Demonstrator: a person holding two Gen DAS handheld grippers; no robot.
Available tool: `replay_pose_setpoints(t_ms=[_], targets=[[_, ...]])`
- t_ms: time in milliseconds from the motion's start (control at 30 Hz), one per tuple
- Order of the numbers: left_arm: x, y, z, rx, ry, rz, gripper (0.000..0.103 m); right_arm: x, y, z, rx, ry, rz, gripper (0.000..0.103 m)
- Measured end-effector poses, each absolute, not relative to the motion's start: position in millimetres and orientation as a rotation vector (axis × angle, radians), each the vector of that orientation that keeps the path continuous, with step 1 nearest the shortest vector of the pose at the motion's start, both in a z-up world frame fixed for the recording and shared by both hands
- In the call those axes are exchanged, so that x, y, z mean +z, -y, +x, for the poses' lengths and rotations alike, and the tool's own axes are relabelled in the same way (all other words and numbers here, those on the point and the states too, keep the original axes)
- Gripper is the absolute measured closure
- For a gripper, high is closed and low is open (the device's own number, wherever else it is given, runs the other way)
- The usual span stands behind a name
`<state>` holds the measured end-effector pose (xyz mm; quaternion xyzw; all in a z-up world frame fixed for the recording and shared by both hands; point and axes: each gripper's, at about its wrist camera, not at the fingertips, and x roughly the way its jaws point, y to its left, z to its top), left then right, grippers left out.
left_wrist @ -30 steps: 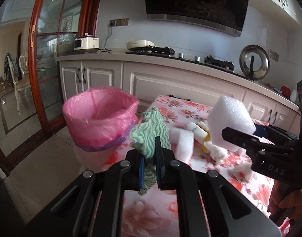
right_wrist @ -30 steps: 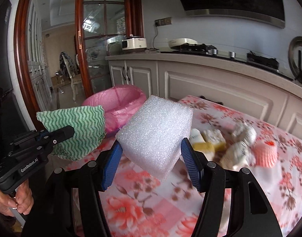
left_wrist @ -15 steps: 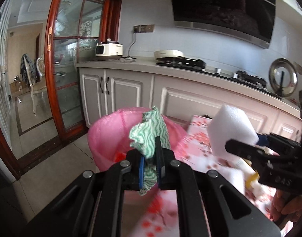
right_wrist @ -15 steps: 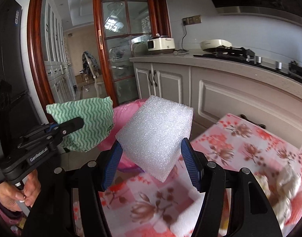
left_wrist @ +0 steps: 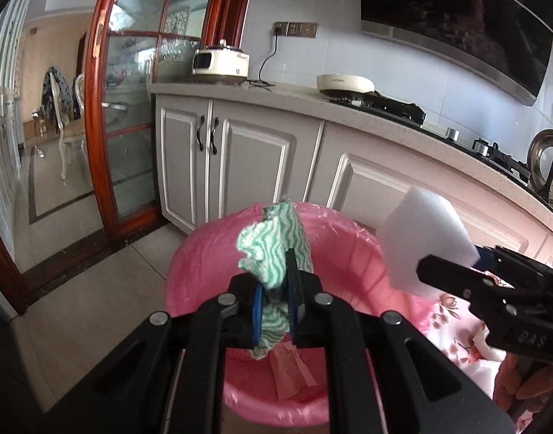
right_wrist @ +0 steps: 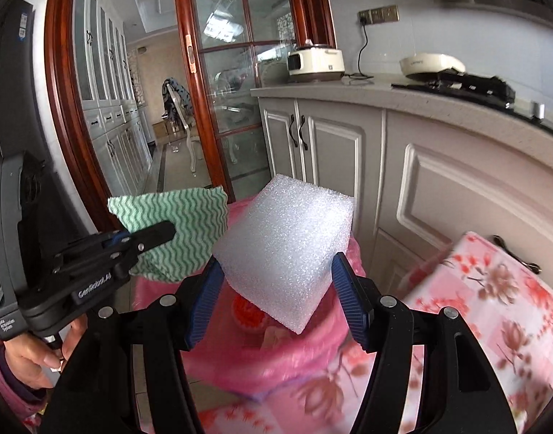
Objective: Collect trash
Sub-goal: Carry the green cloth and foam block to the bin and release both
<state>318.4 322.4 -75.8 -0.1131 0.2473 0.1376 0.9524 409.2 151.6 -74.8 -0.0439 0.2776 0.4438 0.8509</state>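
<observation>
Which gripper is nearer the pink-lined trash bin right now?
Left. The left gripper holds the green wavy cloth over the pink-lined trash bin. The right gripper, gripping the white foam block, sits beside it toward the table.

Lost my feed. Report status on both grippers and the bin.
Left gripper jaws just easing open, green cloth between them. Right gripper around foam block. Both over pink-lined bin. Nothing blocking.

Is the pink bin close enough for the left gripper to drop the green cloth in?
Probably yes. The left gripper holds the green cloth right over the open pink bin, its jaws just starting to open, and nothing blocks the way down.
</observation>
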Motion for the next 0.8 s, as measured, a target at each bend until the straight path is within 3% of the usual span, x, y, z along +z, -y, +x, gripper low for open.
replay_pose_setpoints(t_ms=[33,67,133,400,467,633,800], targets=[[-80.1,-327.9,323.2,0.282,-0.51,-0.234,0.079,-78.7,-155.4,416.7,0.951,-0.605,-0.09,0.038],[-84.0,-331.5,324.9,0.286,-0.515,-0.237,0.063,-81.5,-157.3,421.3,0.945,-0.615,-0.094,0.032],[-89.8,-340.9,327.4,0.3,-0.514,-0.251,0.05,-86.2,-156.4,428.7,0.933,-0.627,-0.091,0.026],[-92.2,-342.5,301.4,0.372,-0.512,-0.265,0.036,-82.6,-125.9,416.4,0.877,-0.622,-0.052,0.026],[-86.9,-332.7,287.5,0.394,-0.499,-0.251,0.022,-78.1,-110.6,404.8,0.853,-0.61,-0.041,0.026],[-68.0,-287.4,248.3,0.405,-0.453,-0.224,0.006,-67.7,-71.7,367.0,0.791,-0.597,-0.034,0.022],[-58.8,-230.7,215.2,0.356,-0.434,-0.171,0.005,-59.0,-23.7,326.2,0.71,-0.566,-0.055,0.018]])
